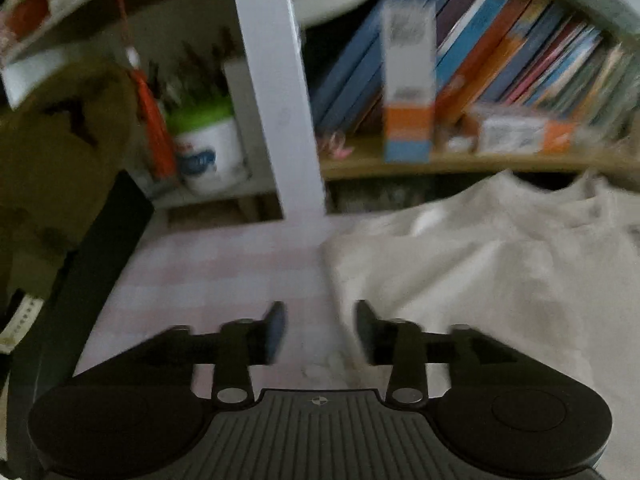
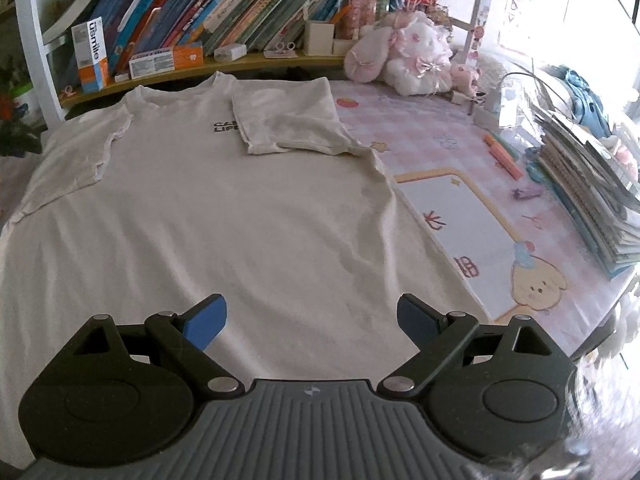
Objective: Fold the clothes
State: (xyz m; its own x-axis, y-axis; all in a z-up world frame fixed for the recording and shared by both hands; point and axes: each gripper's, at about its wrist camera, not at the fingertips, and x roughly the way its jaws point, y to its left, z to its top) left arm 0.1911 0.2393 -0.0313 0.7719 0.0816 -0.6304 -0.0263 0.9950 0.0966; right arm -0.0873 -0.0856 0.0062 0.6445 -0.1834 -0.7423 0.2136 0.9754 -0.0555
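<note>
A white T-shirt (image 2: 224,216) lies flat on the pink checked table (image 2: 440,136), neck toward the bookshelf. Its right sleeve (image 2: 288,120) is folded inward over the chest, partly covering a black print. My right gripper (image 2: 312,320) is open and empty, low over the shirt's lower part. In the blurred left wrist view the shirt (image 1: 480,280) fills the right side, with its left edge running down the middle. My left gripper (image 1: 322,330) is open and empty, just above the table at that left edge.
A bookshelf (image 2: 200,12) with books and boxes stands behind the shirt. Pink plush toys (image 2: 412,52) sit at the back right. A stack of books (image 2: 592,184), pens and a drawing board (image 2: 460,216) lie right of the shirt. A white post (image 1: 276,88), a potted plant (image 1: 208,144) and a brown toy (image 1: 56,152) stand at the left.
</note>
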